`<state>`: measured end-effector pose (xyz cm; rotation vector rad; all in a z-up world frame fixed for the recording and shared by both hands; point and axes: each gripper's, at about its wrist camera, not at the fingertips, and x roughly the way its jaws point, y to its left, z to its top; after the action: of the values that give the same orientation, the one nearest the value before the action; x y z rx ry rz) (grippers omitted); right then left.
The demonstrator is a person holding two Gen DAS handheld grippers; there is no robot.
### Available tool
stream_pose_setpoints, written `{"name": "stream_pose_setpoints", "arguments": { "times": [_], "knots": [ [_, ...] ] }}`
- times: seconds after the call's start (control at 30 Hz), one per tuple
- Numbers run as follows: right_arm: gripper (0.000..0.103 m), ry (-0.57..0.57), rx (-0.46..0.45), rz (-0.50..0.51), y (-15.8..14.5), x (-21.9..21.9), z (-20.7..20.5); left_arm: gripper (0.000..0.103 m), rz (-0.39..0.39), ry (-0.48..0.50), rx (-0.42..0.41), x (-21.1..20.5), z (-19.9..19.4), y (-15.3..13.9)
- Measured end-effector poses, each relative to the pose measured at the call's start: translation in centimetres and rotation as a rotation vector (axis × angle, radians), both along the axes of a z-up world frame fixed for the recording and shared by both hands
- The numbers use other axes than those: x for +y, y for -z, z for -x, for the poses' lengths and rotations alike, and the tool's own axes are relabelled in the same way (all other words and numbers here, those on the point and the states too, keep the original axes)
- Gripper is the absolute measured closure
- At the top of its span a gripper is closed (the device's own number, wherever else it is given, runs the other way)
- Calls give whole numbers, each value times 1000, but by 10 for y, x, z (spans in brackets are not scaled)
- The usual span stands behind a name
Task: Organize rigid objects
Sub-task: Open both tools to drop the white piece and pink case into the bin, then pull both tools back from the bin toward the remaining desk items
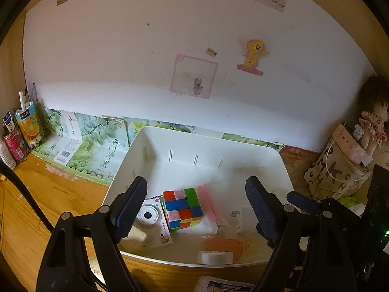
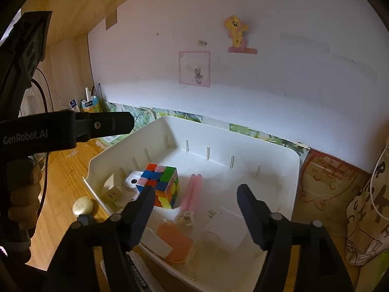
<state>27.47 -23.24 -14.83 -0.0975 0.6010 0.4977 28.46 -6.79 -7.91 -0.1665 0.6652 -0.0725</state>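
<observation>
Two grippers hang over our white plastic bin (image 1: 145,143), which sits on the wooden desk (image 1: 60,194). Our left gripper (image 1: 197,209) has its jaws spread wide with nothing between the pads. Our right gripper (image 2: 195,209) also stands released, holding nothing.

Nearest us inside the bin we see an orange oval case (image 2: 176,243) with a white block (image 2: 155,242) lying against it. Right of these lies a white plug adapter (image 1: 239,216) on the bin floor. Farther in, the multicoloured puzzle cube (image 2: 161,185) rests on a white toy camera (image 1: 148,215), touching it, towards the bin's left wall. A small cream box (image 2: 111,189) sits left of the camera. Just right of the cube lie pink sticks (image 2: 192,189).

Outside the bin, a pale gold oval case (image 2: 82,205) lies on the desk near its left wall. Farther left stand drink cartons (image 1: 29,126) with pens. At far right a lettered paper bag (image 1: 338,172) stands close to the bin, with a doll (image 1: 373,124) beyond it. Behind everything rises the white wall (image 1: 121,60) bearing a yellow pony sticker (image 1: 254,52).
</observation>
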Motion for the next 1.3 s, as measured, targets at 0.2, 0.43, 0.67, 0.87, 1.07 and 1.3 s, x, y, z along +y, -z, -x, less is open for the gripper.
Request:
{"name": "stream_pose_setpoints", "arguments": {
  "times": [0.2, 0.43, 0.67, 0.87, 1.07, 1.3],
  "knots": [
    [26, 4, -15, -3, -11, 0, 10, 17, 24, -17, -33, 4, 13, -13],
    [23, 18, -64, -22, -33, -2, 32, 17, 64, -53, -90, 14, 39, -34],
    [22, 38, -112, -38, -53, -3, 62, 16, 74, -84, -168, 24, 76, -59],
    [21, 61, -162, -61, -73, -4, 93, 15, 73, -121, -210, 34, 115, -73],
    [21, 80, -184, -71, -82, -3, 119, 14, 66, -149, -245, 44, 154, -80],
    [21, 90, -147, -99, -79, 0, 143, 14, 63, -174, -242, 52, 187, -79]
  ]
}}
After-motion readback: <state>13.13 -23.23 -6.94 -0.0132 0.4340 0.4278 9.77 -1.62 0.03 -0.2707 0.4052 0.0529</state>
